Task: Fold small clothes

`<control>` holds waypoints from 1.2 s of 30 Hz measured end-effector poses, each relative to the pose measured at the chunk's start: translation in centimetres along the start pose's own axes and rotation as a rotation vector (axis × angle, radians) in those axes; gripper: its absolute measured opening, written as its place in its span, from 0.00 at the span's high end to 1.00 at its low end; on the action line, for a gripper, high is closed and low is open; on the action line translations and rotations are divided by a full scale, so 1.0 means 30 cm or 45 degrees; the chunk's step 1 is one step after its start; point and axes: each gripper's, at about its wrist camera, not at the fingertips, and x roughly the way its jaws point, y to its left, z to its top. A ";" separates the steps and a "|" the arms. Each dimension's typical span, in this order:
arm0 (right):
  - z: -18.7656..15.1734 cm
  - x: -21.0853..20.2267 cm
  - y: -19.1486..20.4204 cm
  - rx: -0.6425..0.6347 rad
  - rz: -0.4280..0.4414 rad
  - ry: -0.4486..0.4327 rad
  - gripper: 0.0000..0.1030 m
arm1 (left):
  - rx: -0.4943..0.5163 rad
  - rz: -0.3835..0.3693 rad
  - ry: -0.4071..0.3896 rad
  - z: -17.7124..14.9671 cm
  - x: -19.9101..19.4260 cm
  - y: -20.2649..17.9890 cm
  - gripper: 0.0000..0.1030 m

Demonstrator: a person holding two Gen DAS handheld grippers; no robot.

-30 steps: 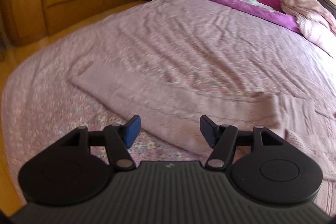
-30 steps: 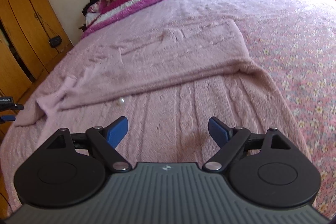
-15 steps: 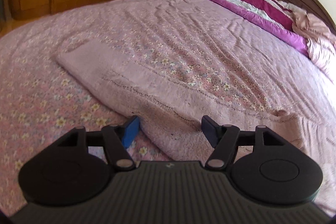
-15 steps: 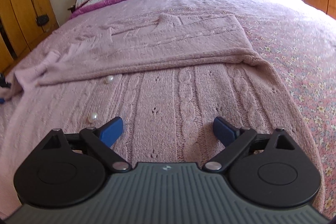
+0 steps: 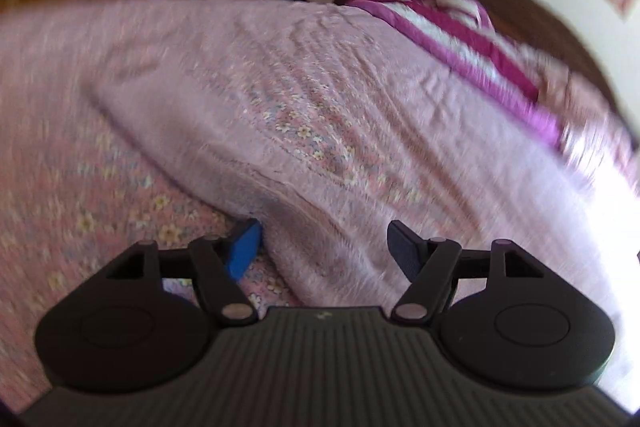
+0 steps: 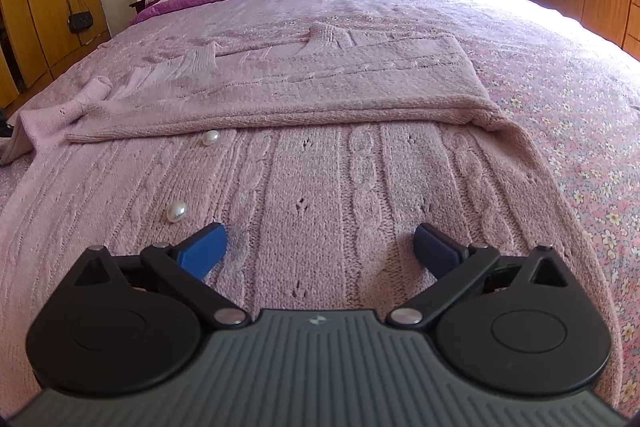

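**Both grippers down at the cardigan edge, nothing gripped yet**

Your left gripper (image 5: pixel 324 247) has closed in on the pink knit cardigan (image 6: pixel 320 163) over the last second. A second ago it looked down on the garment from well above; now the hem edge runs between its fingers (image 5: pixel 244 247), which are spread wide with nothing pinched. The blue left pad sits just beside the fabric edge, over the floral bedspread (image 5: pixel 80 211). The left view is motion-blurred, so you are in mid-sweep; whether the pad touches cloth cannot be told.

Your right gripper (image 6: pixel 320 247) has likewise dropped lower and nearer: the cable-knit panel now fills the lower frame, and two pearl buttons (image 6: pixel 176 211) show just ahead of the left finger. Its fingers are apart too, holding nothing, low over the knit.

Position of the garment: it lies flat on the bed, partly folded, with an upper layer turned over and its folded edge (image 6: pixel 280 117) crossing the right view. One sleeve (image 6: pixel 60 115) trails toward the left side of that view.

Judgement: both approaches are nearly complete and the next fold has not begun. The likely next action is to pinch the near edge on both sides. Risk: catching the bedspread along with the knit on the left.
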 end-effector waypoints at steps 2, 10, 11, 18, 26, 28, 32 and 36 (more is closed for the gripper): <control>0.000 0.000 0.000 0.007 0.003 -0.003 0.00 | -0.074 -0.022 0.030 0.025 0.017 0.021 0.32; -0.001 -0.012 -0.012 0.043 0.020 -0.014 0.00 | 0.245 0.240 0.063 0.036 0.062 -0.097 0.82; 0.000 -0.015 -0.014 0.048 0.026 -0.014 0.00 | 0.234 0.235 0.059 0.037 0.053 -0.095 0.84; 0.009 -0.037 -0.041 0.114 0.081 -0.015 0.00 | 0.220 0.215 -0.070 0.050 -0.079 -0.098 0.86; 0.011 -0.058 -0.055 0.146 0.092 -0.026 0.00 | 0.332 0.159 -0.264 0.091 -0.266 -0.218 0.86; 0.011 -0.062 -0.059 0.151 0.092 -0.032 0.00 | 0.329 0.099 -0.277 0.097 -0.303 -0.253 0.86; 0.011 -0.070 -0.072 0.181 0.102 -0.038 0.00 | 0.339 -0.024 -0.281 0.079 -0.366 -0.337 0.86; 0.010 -0.080 -0.077 0.190 0.093 -0.044 0.00 | 0.409 -0.129 -0.265 0.034 -0.409 -0.444 0.86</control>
